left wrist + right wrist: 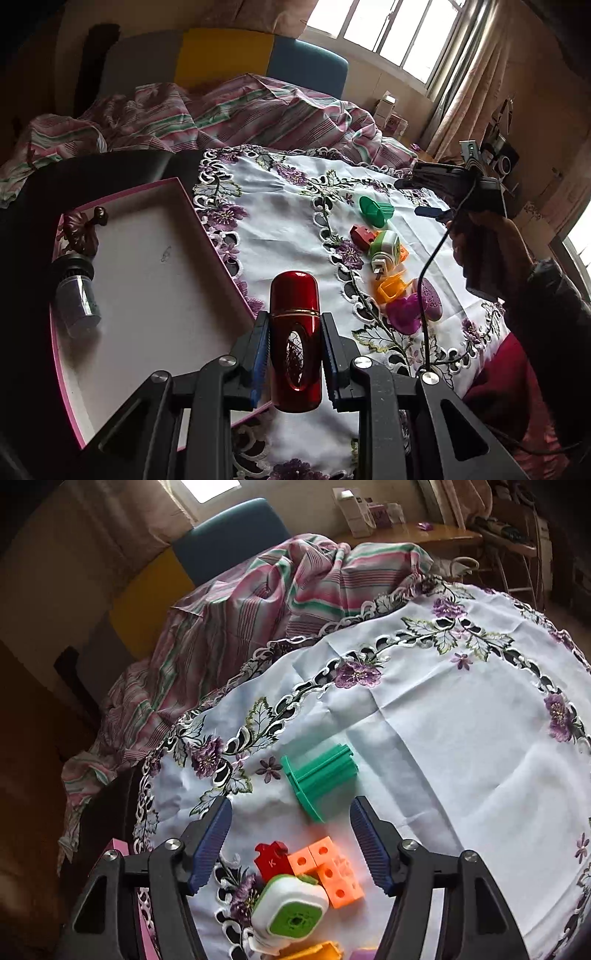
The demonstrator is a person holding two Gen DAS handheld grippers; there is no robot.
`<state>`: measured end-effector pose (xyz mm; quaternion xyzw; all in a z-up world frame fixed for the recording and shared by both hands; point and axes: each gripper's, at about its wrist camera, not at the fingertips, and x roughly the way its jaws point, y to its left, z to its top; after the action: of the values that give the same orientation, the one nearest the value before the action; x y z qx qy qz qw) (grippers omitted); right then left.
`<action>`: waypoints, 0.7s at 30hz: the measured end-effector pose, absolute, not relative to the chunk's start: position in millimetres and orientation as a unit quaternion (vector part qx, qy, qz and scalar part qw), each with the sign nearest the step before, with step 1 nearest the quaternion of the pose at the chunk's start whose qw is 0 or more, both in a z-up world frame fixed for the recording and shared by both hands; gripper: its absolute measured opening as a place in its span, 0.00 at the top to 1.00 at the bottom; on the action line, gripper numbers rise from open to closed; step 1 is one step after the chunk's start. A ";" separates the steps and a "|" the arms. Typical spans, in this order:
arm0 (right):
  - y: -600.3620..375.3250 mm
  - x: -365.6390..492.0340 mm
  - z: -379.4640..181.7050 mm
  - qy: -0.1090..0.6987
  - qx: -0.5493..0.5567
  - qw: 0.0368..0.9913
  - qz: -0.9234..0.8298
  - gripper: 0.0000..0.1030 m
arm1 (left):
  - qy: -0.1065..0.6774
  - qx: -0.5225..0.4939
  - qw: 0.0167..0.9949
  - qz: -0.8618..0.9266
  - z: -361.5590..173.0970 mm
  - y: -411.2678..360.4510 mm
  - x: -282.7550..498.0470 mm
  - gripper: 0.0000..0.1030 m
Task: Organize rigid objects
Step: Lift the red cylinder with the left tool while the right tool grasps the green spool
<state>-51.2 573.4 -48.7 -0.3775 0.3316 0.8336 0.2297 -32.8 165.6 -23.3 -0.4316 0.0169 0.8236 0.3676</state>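
Only 1 legible mark: a white capital "K" on the top face of the red puzzle-shaped block (271, 860), right wrist view, lying on the embroidered tablecloth (461, 746) just beside the orange cubes (334, 877). The same red block (363, 235) shows in the left wrist view, but its letter cannot be made out there. The boxes on the far wooden desk (360, 511) carry print too small and blurred to read. The oval emblem on the red bottle (294, 332) is a pattern, no letters discernible.
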 end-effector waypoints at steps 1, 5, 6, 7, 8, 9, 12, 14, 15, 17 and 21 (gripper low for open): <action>573.0 -60.5 -49.9 0.306 -0.385 0.240 0.837 0.34 | 0.015 -0.433 0.366 0.824 -23.3 162.9 -33.3 0.75; 570.4 -94.8 -65.7 0.217 -0.451 0.224 0.836 0.24 | 0.008 -0.436 0.362 0.824 -22.0 154.5 -36.0 0.75; 568.9 -100.7 -71.5 0.200 -0.467 0.223 0.832 0.23 | 0.006 -0.438 0.361 0.824 -21.9 153.2 -36.8 0.75; 568.1 -104.8 -76.3 0.184 -0.477 0.225 0.830 0.23 | 0.005 -0.438 0.359 0.824 -21.9 152.3 -37.4 0.75; 568.5 -108.4 -81.3 0.175 -0.485 0.228 0.826 0.23 | 0.005 -0.438 0.357 0.825 -21.9 151.6 -38.3 0.75; 570.8 -110.8 -86.2 0.174 -0.490 0.230 0.823 0.23 | 0.006 -0.440 0.357 0.824 -22.6 151.6 -38.9 0.75; 575.4 -117.3 -98.8 0.177 -0.500 0.229 0.816 0.31 | 0.008 -0.443 0.353 0.824 -25.3 152.8 -38.2 0.75; 572.4 -117.3 -100.1 0.165 -0.502 0.233 0.817 0.40 | 0.011 -0.444 0.351 0.825 -26.3 153.3 -37.1 0.75; 569.2 -115.6 -98.0 0.162 -0.499 0.227 0.820 0.41 | 0.012 -0.444 0.350 0.825 -26.7 153.4 -36.4 0.75; 557.9 -109.5 -88.5 0.142 -0.486 0.220 0.834 0.41 | 0.014 -0.443 0.348 0.826 -27.2 153.2 -35.7 0.75; 526.6 -94.3 -64.6 0.115 -0.467 0.195 0.855 0.41 | 0.018 -0.444 0.342 0.828 -29.5 152.6 -32.9 0.75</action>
<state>-94.3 526.6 -64.6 -0.4668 0.1154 0.8548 0.1952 -32.9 152.6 -29.5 -0.4440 0.0180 0.8278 0.3424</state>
